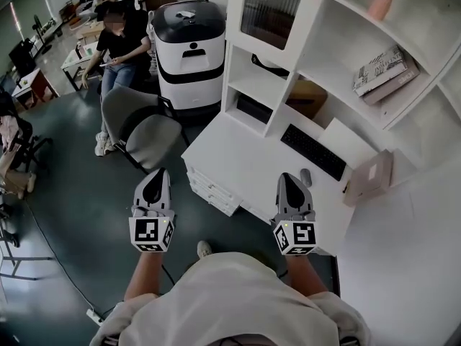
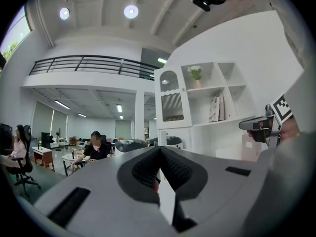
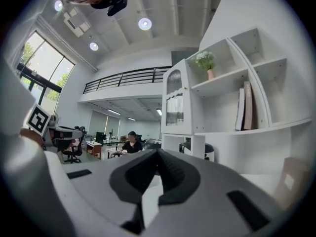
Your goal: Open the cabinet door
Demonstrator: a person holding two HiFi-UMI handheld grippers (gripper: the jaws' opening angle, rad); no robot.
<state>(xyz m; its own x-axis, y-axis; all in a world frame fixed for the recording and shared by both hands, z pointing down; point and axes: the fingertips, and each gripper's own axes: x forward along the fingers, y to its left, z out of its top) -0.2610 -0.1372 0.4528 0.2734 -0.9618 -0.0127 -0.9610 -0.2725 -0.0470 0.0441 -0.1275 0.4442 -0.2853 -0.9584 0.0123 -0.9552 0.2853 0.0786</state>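
The cabinet door [image 1: 270,9], white-framed with ribbed glass, is closed at the top left of the white shelf unit; it also shows as a cabinet door [image 2: 172,106] in the left gripper view and a cabinet door [image 3: 176,110] in the right gripper view. Both grippers are held level and well short of it. My left gripper [image 1: 154,173] hovers over the floor in front of the desk's left corner, jaws shut and empty [image 2: 159,149]. My right gripper [image 1: 289,179] hangs over the desk's front edge, its tips together with nothing between them [image 3: 158,152].
The white desk [image 1: 245,161] carries a black keyboard [image 1: 312,151], a mouse [image 1: 305,176] and a brown board [image 1: 369,177]. A grey chair [image 1: 144,125] and a white machine with a black top [image 1: 191,49] stand to the left. A person [image 1: 119,45] sits beyond them.
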